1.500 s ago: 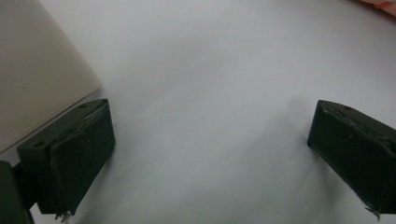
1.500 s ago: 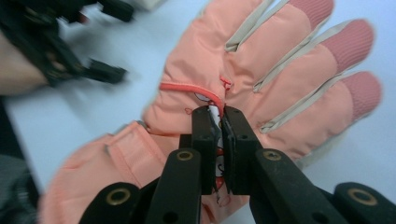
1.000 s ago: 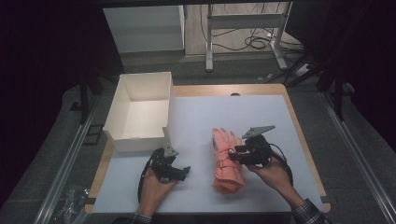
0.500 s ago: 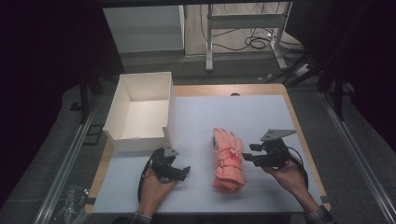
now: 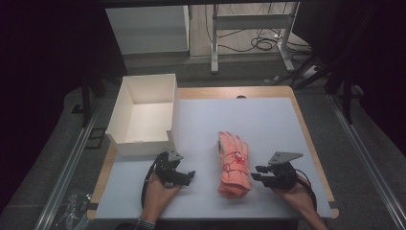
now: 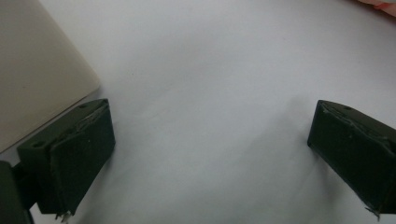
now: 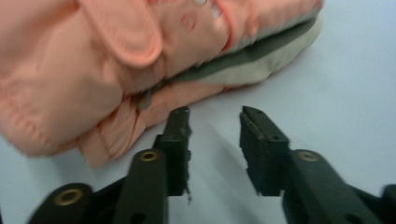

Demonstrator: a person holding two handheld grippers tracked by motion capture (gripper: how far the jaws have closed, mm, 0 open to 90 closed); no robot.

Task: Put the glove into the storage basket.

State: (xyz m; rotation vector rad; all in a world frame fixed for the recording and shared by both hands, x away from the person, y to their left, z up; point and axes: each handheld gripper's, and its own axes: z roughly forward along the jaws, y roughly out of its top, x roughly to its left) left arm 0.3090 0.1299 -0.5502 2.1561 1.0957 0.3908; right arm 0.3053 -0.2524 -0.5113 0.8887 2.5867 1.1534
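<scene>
A pair of salmon-pink gloves [image 5: 233,165] lies stacked on the white mat, cuffs toward the near edge. In the right gripper view the gloves [image 7: 140,60] sit just beyond the jaw tips, with a beige and grey underside showing. My right gripper [image 5: 256,172] rests low on the mat just right of the gloves and points at them. Its jaws [image 7: 215,121] have just been closing, but a gap remains with nothing between them and they do not touch the gloves. My left gripper [image 5: 189,176] sits left of the gloves, its jaws [image 6: 210,140] wide open over bare mat.
A white open-topped box [image 5: 143,143] stands at the mat's left rear, its wall [image 6: 32,84] close beside my left gripper. The white mat [image 5: 268,124] covers a wooden table. Dark floor, rails and a desk frame lie beyond the table.
My right gripper has drawn back from the gloves, moving right and down toward the near edge, and its jaws stand narrower. The left gripper and the gloves have stayed put.
</scene>
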